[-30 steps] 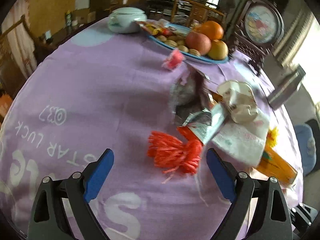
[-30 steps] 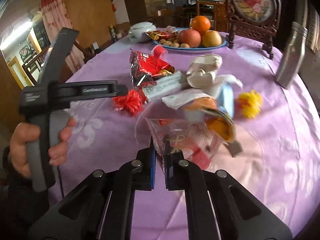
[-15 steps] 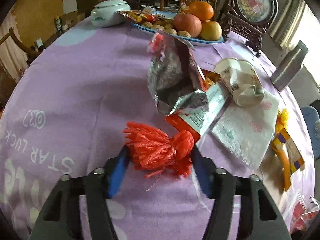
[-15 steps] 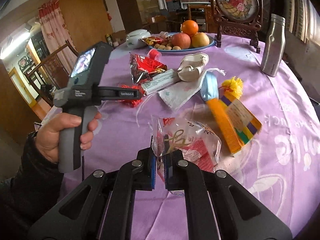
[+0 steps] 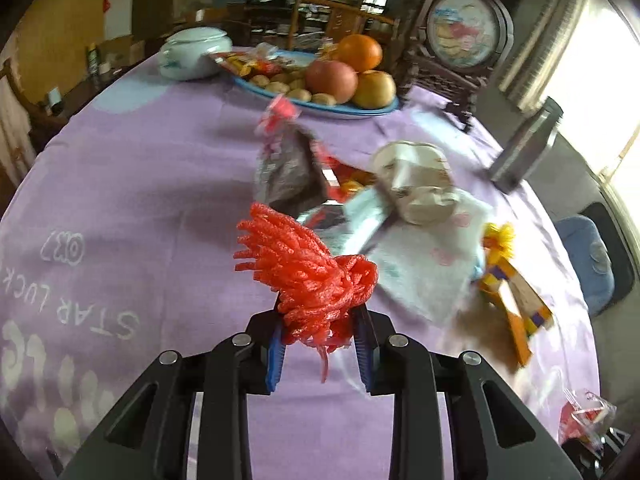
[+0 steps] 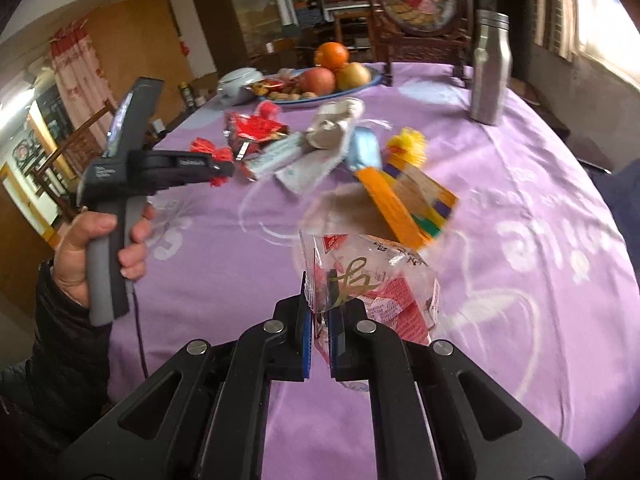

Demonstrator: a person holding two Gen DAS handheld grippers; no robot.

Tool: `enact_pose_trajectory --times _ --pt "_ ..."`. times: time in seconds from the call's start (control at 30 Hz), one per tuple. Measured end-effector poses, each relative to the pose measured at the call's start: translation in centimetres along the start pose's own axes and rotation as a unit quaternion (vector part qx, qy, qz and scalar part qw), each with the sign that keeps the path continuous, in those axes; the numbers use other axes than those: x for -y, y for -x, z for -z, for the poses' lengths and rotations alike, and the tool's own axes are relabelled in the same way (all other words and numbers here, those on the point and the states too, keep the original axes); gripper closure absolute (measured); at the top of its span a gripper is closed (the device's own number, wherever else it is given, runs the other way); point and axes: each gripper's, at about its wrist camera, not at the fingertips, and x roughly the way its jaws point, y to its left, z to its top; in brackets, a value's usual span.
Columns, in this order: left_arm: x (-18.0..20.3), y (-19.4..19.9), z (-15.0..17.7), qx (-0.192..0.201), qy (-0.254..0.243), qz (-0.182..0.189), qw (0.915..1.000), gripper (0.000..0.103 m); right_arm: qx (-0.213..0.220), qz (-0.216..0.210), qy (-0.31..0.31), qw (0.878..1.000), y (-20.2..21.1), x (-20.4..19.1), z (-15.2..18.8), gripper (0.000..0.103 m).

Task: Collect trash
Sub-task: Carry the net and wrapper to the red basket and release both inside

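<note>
My left gripper [image 5: 318, 330] is shut on a red foam net [image 5: 308, 272] and holds it above the purple tablecloth [image 5: 140, 184]; the gripper also shows in the right wrist view [image 6: 218, 168]. My right gripper [image 6: 318, 320] is shut on a clear plastic bag [image 6: 372, 280] with red print, held above the cloth. On the table lie a foil snack bag [image 5: 288, 168], a crumpled paper cup [image 5: 416, 184], a white napkin [image 5: 424, 264], a yellow foam net [image 5: 498, 240] and an orange box [image 5: 516, 304].
A blue plate of fruit and nuts [image 5: 332, 80], a white lidded pot [image 5: 194, 52], a steel flask [image 5: 524, 152] and a round framed ornament [image 5: 464, 36] stand at the far side. Chairs surround the table.
My left gripper closed on the red foam net and lifted it off the cloth. My right gripper drew back and rose with the plastic bag.
</note>
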Motion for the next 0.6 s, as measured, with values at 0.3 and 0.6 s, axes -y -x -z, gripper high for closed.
enact_pose_trajectory --times 0.3,0.6 --pt "7.7 1.2 3.4 -0.015 -0.118 0.048 0.9917 0.073 0.016 0.061 -0.047 0.997 4.3 4.3 3.7 0.096" --pt "16.1 5.6 8.2 -0.021 -0.206 0.129 0.9698 0.073 0.029 0.077 -0.079 0.994 6.9 8.0 6.5 0.096"
